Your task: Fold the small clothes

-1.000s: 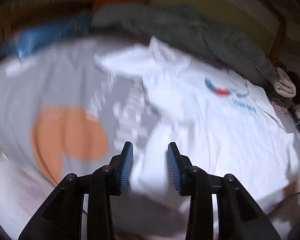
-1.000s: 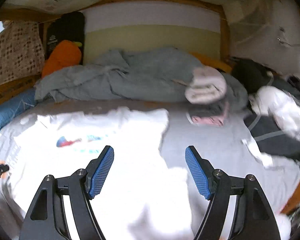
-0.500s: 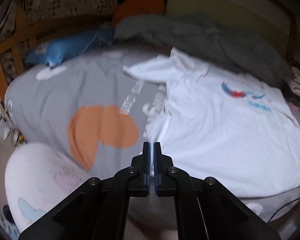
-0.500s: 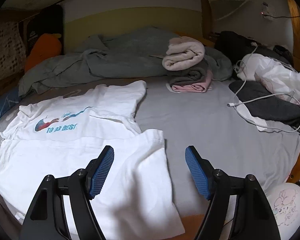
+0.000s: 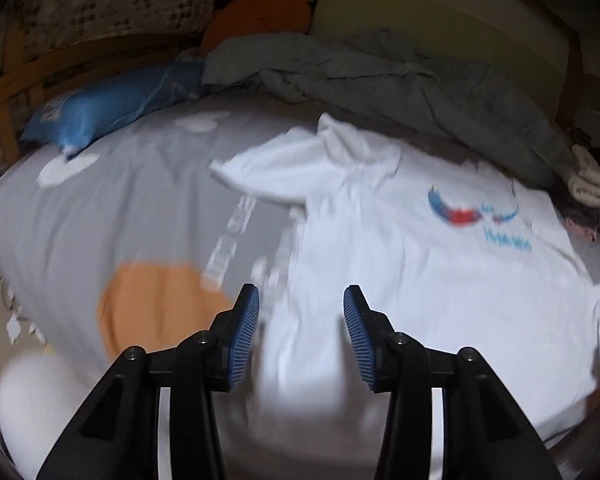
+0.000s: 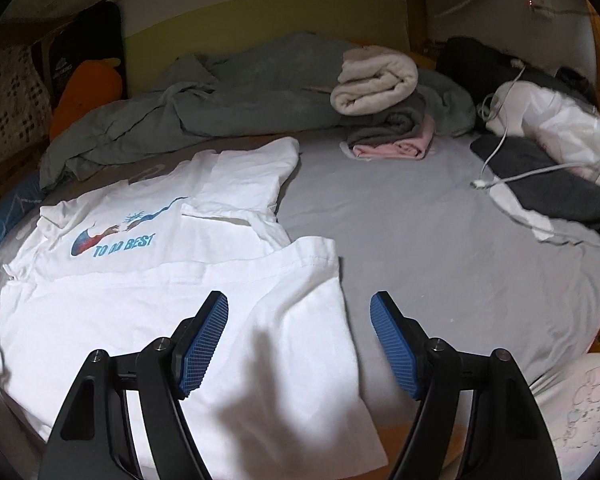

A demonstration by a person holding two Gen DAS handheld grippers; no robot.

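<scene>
White T-shirt (image 6: 172,280) lies spread flat on grey bedsheet (image 6: 420,248), printed side up, one sleeve (image 6: 248,176) folded onto chest. My left gripper (image 5: 301,330): jaws have just been opening, now partly apart, nothing clamped; shirt edge shows in gap beyond pads, contact cannot tell, view blurred. My right gripper (image 6: 300,344): jaws wide apart, empty, above shirt's lower corner, pads clear of fabric. Folded stack (image 6: 384,108) of towels sits farther up bed, well apart from shirt.
</scene>
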